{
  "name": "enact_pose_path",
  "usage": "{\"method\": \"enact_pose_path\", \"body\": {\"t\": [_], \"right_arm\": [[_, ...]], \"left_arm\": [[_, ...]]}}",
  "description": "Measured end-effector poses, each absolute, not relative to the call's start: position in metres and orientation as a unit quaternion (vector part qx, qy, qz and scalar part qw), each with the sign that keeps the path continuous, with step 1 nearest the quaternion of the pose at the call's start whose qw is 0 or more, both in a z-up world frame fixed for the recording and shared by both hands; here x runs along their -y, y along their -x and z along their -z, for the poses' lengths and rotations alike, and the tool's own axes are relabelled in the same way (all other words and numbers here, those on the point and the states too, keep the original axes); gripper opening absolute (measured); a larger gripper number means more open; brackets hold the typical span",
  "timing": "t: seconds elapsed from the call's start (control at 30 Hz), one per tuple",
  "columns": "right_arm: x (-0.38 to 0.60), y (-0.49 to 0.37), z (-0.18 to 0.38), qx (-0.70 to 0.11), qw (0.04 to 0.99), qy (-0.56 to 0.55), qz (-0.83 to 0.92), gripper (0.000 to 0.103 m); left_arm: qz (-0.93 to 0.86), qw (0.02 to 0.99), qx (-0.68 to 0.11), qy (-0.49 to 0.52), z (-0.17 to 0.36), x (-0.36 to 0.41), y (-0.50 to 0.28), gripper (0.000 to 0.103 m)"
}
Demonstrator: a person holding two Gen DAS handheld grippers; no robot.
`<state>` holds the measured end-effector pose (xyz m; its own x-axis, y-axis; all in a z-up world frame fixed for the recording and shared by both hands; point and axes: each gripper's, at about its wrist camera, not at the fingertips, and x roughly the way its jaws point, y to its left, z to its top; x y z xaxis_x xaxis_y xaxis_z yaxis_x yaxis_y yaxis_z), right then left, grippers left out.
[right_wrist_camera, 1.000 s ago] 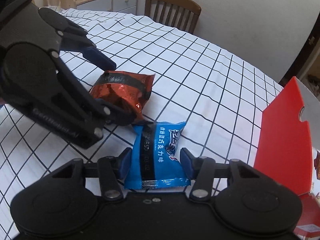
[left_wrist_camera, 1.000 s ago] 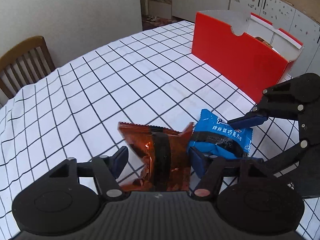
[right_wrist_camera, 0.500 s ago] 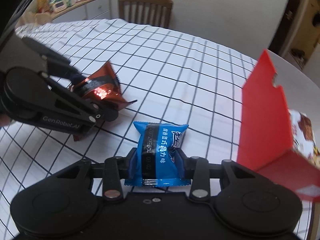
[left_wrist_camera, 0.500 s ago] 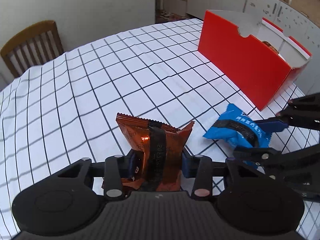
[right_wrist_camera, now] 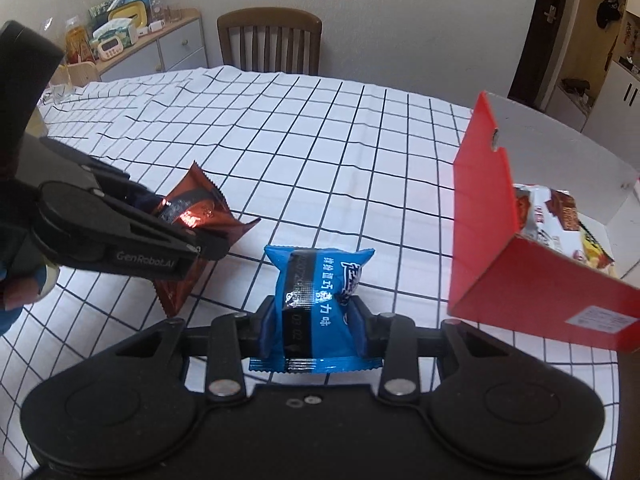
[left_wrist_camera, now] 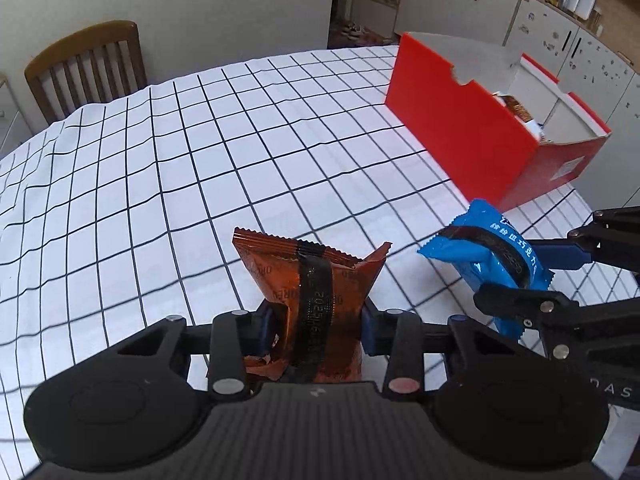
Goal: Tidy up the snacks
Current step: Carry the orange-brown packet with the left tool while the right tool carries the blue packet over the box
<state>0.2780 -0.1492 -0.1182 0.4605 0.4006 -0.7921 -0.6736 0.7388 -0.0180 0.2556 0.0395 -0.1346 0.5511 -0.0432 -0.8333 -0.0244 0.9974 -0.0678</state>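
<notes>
Checked tablecloth (left_wrist_camera: 200, 168), box contents (right_wrist_camera: 560, 216) half-hidden

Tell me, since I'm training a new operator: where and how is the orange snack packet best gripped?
Grip the orange snack packet across its puffed middle, on the two long side edges, coming from above and behind its lower crimped end. The pillow shape gives there, while the flat crimped ends would slip. The left gripper does just that: its jaws have closed in and press both sides.

Pretty bright, even indoor light, sharp up close, fisheye bending the tablecloth (left_wrist_camera: 168, 168) grid and darkening the corners, red glare spot on the orange packet (right_wrist_camera: 192, 216), soft shadows under both, far shelves a bit mushy.
</notes>
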Motion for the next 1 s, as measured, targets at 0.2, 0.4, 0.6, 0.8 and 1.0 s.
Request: {"method": "enact_pose_path", "body": {"t": [0.2,0.4,0.6,0.8,1.0], "right_arm": [[0.164,-0.267,0.101,-0.400,0.844,0.155,-0.323,0.035],[0.178,-0.257,0.081,-0.392,0.848,0.142,-0.326,0.035],[0.192,-0.252,0.062,-0.385,0.852,0.135,-0.330,0.035],[0.207,-0.251,0.043,-0.377,0.856,0.124,-0.331,0.035],[0.226,-0.252,0.023,-0.362,0.862,0.115,-0.337,0.035]], "left_arm": [[-0.004,0.883,-0.468,0.048,0.116,-0.028,-0.239,0.039],[-0.010,0.886,-0.459,0.057,0.093,-0.017,-0.228,0.039],[-0.013,0.892,-0.447,0.071,0.070,-0.003,-0.222,0.039],[-0.008,0.899,-0.429,0.085,0.045,0.017,-0.222,0.039],[-0.002,0.907,-0.412,0.091,0.024,0.044,-0.229,0.039]]}}
